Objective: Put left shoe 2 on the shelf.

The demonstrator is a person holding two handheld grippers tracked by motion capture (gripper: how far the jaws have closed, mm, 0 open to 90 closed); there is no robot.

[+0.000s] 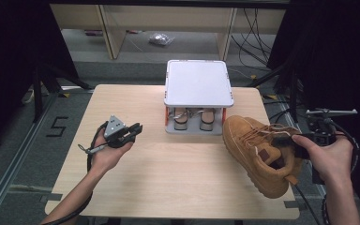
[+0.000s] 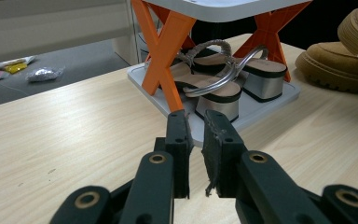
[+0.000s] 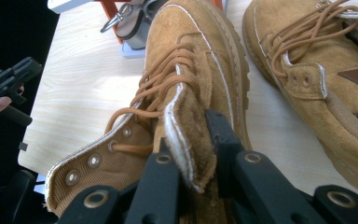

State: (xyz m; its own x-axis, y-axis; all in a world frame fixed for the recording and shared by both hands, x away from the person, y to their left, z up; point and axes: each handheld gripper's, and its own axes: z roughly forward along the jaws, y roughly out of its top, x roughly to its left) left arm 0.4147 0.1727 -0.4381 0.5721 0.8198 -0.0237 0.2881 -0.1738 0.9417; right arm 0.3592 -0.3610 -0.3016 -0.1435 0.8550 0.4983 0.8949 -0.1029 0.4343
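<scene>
The right gripper point(image 3: 193, 154) pinches the padded, fleecy tongue of a tan suede boot point(image 3: 186, 88), its black jaws pressed on either side of the white-edged flap; this boot hangs tilted above the table's right side, toe pointing toward the rack, with round brown laces threaded through metal eyelets and a thick ridged sole; a second boot point(image 3: 317, 79) of the same nubby suede lies just beside it on the table, so the boots number two. The left gripper point(image 2: 196, 140) is empty, its jaws parted by a narrow gap with nothing between them, held above the bare pale wood-grain table point(image 1: 168, 178) at its left, well apart from the boots. At the table's far middle stands a shoe rack point(image 1: 198, 84): a smooth grey rounded-square top on orange X-shaped legs over a grey base; two sandals point(image 2: 223, 79) with silvery block heels and curved straps sit on that base.
</scene>
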